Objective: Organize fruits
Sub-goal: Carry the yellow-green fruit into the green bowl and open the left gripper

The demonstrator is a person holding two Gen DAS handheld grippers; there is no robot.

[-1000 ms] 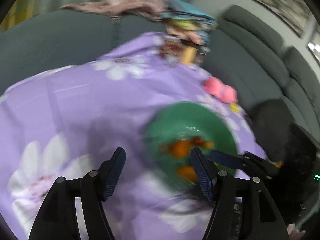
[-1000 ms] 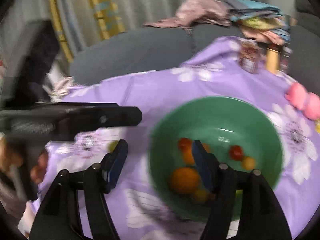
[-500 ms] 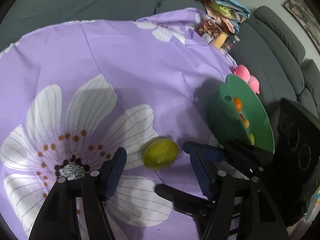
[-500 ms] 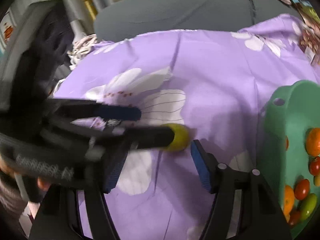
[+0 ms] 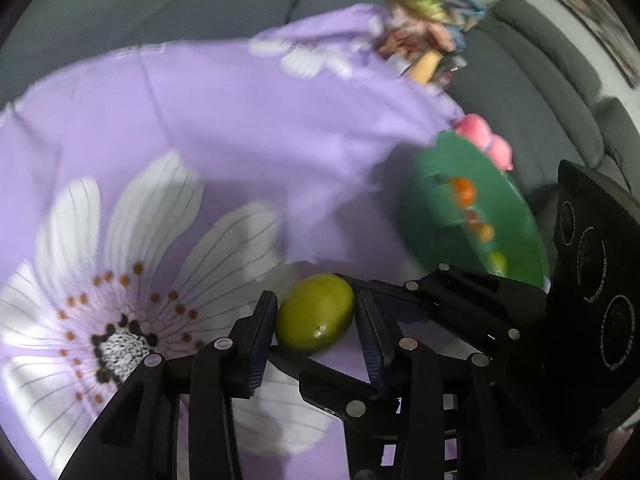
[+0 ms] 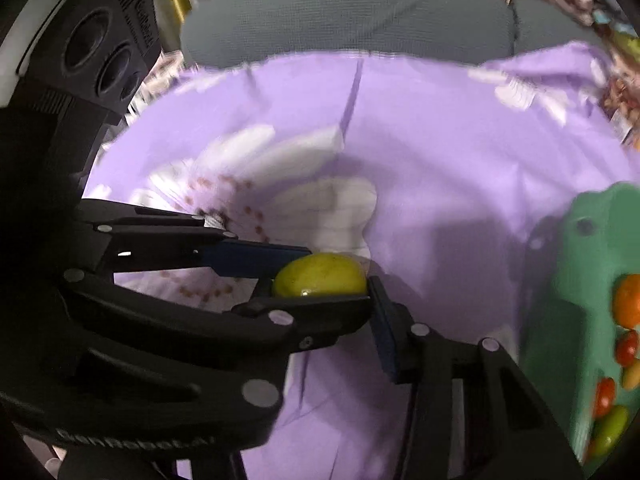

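Observation:
A green oval fruit [image 5: 316,316] lies on the purple flowered cloth [image 5: 224,128], and both grippers hold it. In the left wrist view my left gripper [image 5: 316,302] has a pad against each side of it, jaws still closing. My right gripper [image 5: 312,316] reaches in from the right, one finger behind the fruit and one under its near side. In the right wrist view the fruit [image 6: 320,276] touches my right gripper's right finger [image 6: 380,320]; its other finger is hidden behind the left gripper's arm. These jaws are closing too. The green bowl [image 6: 560,280] with orange and red fruits stands to the right.
A pink toy [image 5: 484,136] sits just behind the bowl [image 5: 432,208]. Small jars and packets [image 5: 424,64] crowd the cloth's far corner, with piled clothes behind them. A grey sofa [image 5: 540,80] wraps around the table's far and right sides.
My left gripper sank and narrowed from wide open onto the green fruit. My right gripper swung left from over the bowl to the same fruit and narrowed onto it.

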